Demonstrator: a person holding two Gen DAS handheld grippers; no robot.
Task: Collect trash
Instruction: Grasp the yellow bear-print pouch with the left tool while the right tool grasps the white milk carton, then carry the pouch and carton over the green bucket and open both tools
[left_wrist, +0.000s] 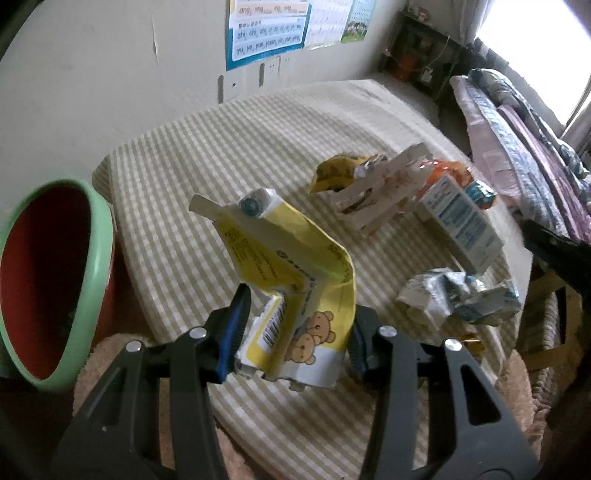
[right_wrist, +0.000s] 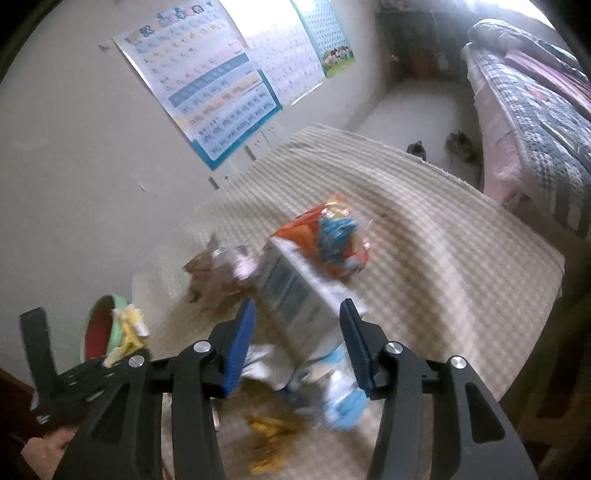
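My left gripper (left_wrist: 295, 332) is shut on a crumpled yellow carton with bear pictures (left_wrist: 295, 280) and holds it above the striped table (left_wrist: 207, 177). The red bin with a green rim (left_wrist: 48, 280) stands to its left, off the table edge. On the table lie a yellow wrapper (left_wrist: 332, 173), a white torn box (left_wrist: 380, 188), a blue-white carton (left_wrist: 461, 221), an orange bag (left_wrist: 447, 170) and a crushed white-blue carton (left_wrist: 458, 299). My right gripper (right_wrist: 299, 339) is open above the blue-white carton (right_wrist: 295, 291) and the crushed carton (right_wrist: 332, 387). The right view is blurred.
A bed with a patterned quilt (left_wrist: 524, 147) lies to the right. Posters (right_wrist: 207, 96) hang on the wall behind the table. The bin (right_wrist: 103, 328) and my left gripper with the yellow carton (right_wrist: 127, 332) show at the lower left of the right wrist view. A yellow wrapper (right_wrist: 269, 439) lies near the table's front.
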